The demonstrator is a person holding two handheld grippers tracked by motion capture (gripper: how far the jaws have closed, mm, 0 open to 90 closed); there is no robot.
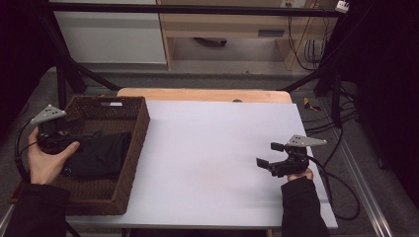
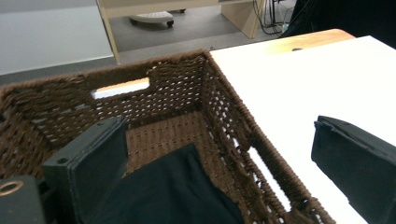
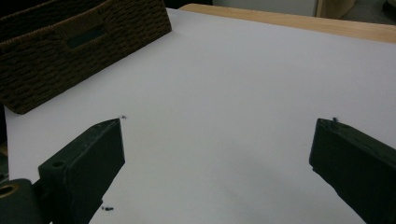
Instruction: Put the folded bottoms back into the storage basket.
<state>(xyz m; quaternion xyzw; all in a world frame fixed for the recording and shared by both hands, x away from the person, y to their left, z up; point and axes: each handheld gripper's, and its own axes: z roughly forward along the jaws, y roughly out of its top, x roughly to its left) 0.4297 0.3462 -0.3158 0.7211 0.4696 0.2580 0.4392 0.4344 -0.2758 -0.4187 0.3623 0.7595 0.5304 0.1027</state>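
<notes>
A dark brown wicker basket (image 1: pixel 141 128) stands at the table's left edge, with a black folded cloth (image 1: pixel 101 154) lying inside it. My left gripper (image 1: pixel 84 129) hovers over the basket, held by a hand at the basket's left side. In the left gripper view its jaws stand wide apart (image 2: pixel 217 123), one above the cloth (image 2: pixel 173 191) and one past the basket's wall (image 2: pixel 224 93), over the white sheet. Nothing is pressed between them. My right gripper (image 1: pixel 269 154) rests low over the white sheet at the right, open and empty (image 3: pixel 219 123).
A white sheet (image 1: pixel 212 148) covers most of the wooden table, with a strip of bare wood (image 1: pixel 202 94) along the far edge. The basket (image 3: pixel 70 42) lies far left of the right gripper. Black frame legs and cables stand beyond the table.
</notes>
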